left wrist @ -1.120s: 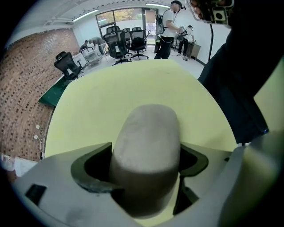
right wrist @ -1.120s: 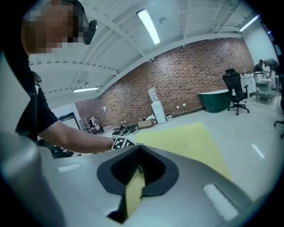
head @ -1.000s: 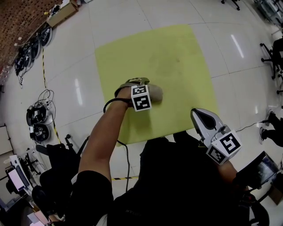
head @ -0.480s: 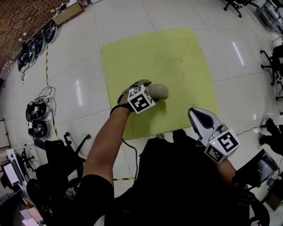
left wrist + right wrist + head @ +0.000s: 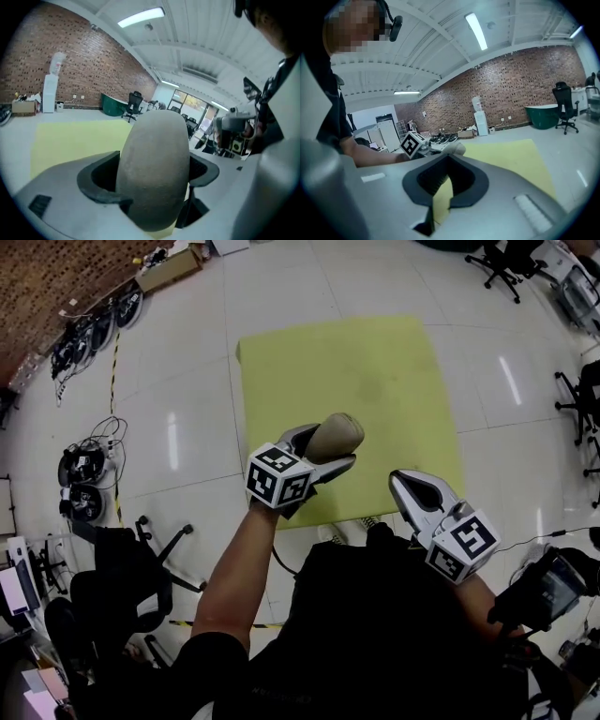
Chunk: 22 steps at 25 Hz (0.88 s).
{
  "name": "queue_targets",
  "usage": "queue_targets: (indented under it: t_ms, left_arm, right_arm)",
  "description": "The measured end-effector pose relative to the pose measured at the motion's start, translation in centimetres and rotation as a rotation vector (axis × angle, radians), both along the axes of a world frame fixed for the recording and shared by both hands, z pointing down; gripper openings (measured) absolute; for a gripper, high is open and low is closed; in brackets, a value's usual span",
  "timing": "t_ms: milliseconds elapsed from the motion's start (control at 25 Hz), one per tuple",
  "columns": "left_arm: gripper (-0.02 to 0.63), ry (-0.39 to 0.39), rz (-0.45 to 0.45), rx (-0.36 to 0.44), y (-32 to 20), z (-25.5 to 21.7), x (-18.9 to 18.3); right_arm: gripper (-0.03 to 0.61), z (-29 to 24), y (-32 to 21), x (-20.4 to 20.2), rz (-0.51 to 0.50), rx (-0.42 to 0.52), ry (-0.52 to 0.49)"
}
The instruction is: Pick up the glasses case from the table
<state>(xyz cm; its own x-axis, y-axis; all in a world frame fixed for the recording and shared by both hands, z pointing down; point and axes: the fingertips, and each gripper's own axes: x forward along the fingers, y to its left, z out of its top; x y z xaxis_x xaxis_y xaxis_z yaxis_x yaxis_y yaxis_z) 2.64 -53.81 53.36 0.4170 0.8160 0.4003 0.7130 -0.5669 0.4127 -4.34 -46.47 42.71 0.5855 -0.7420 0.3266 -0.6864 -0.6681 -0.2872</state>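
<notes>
Beige, rounded glasses case (image 5: 335, 436) clamped between the jaws of the left gripper (image 5: 319, 450), one end poking out past them. Held over the near edge of the yellow table (image 5: 375, 362), toward its near left corner. Right gripper (image 5: 405, 486) by the near right corner, well apart from the case, jaws together on nothing.

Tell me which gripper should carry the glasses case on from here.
The left gripper: its jaws are shut on the glasses case, held above the yellow mat. The right gripper is empty, back near the person's body.
</notes>
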Motion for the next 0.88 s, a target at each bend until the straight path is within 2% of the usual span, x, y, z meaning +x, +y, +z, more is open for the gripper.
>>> queue_targets:
  t_ms: [80,360,600,760,880]
  left_arm:
    - [0.419,0.013,-0.04,-0.062,-0.5,-1.9,-0.3]
    - [0.419,0.092,-0.136,-0.198,-2.8,-7.8,-2.2]
    - [0.419,0.213,-0.171,-0.307,-3.3,-14.1,-5.6]
    - [0.419,0.245,-0.19,-0.356,-2.9,-17.4,-7.7]
    - [0.419,0.251,-0.225,-0.357,-2.4,-19.0,-9.2]
  right_arm:
    - [0.002,-0.3,-0.4,-0.2,-0.011,0.007,-0.001]
    - [0.002,-1.4,-2.4,-1.0,-0.066,0.002,0.041]
    - [0.002,-2.9,-3.9,-1.7,-0.103,0.064,0.041]
    - [0.003,-3.3,-4.1,-1.8,-0.108,0.097,0.047]
    - [0.002,-3.8,-3.7,-2.2,-0.103,0.105,0.05]
